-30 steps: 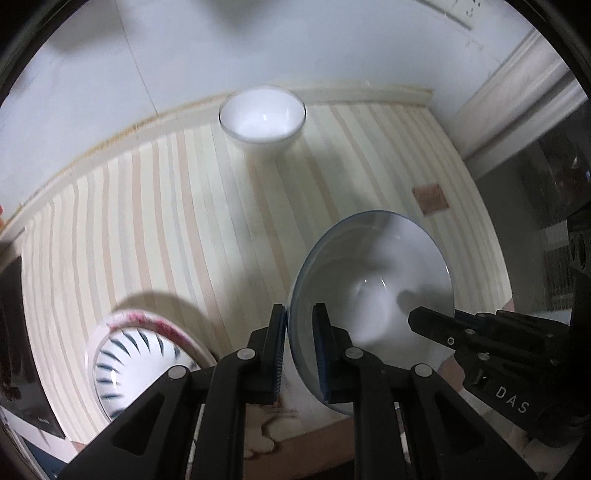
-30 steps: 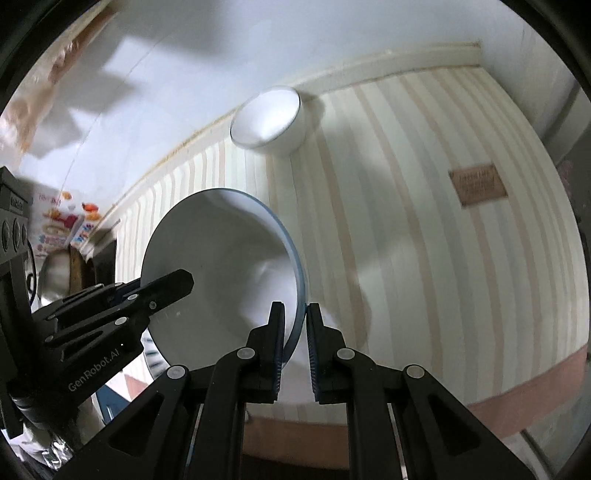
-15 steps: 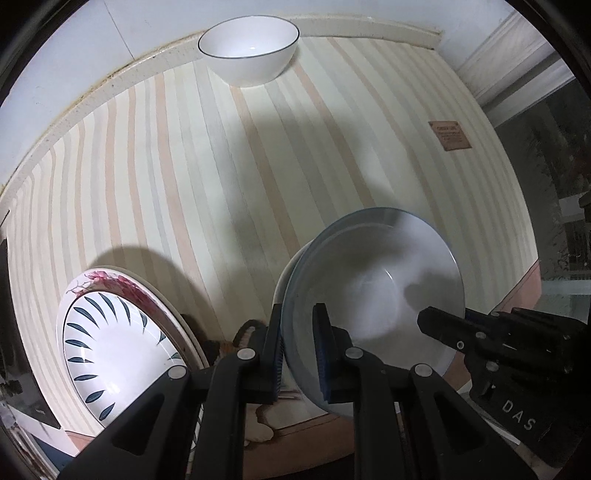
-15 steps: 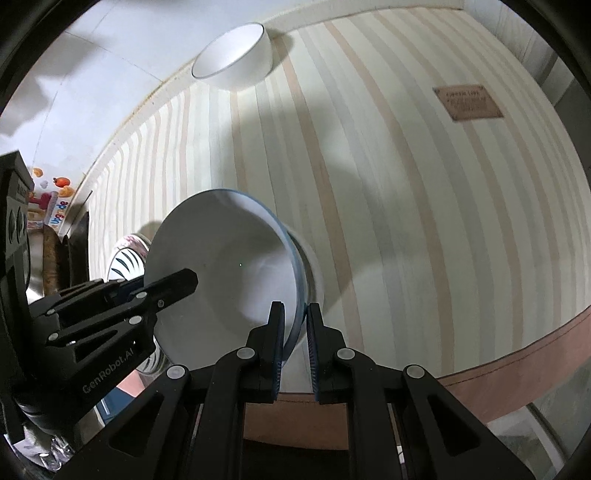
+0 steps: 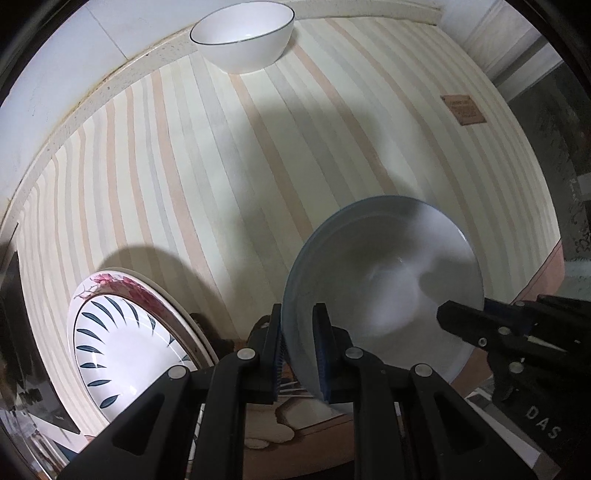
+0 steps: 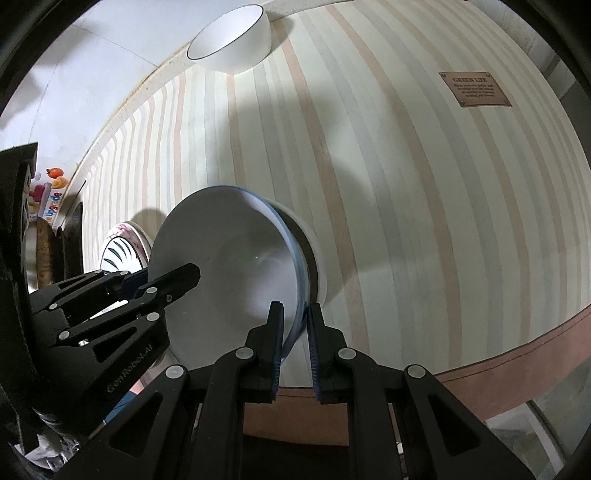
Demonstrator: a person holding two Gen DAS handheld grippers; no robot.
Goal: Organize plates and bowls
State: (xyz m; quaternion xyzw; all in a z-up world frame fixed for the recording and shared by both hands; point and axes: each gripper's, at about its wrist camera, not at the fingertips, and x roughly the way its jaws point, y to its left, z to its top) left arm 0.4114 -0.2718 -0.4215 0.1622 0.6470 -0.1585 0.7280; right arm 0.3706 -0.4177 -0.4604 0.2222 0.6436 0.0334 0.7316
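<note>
Between both tongs (image 5: 298,354): blue-rimmed bowl (image 5: 388,280)

Bowls and plate on the striped cloth

A pale blue-rimmed bowl (image 5: 384,280) sits tilted, near the front edge, its rim pinched on opposite sides. A white bowl with a thin dark rim line (image 5: 243,35) stands upright at the far edge, well apart. A plate with dark leaf marks and pink flowers (image 5: 122,347) lies at the left front.
</note>
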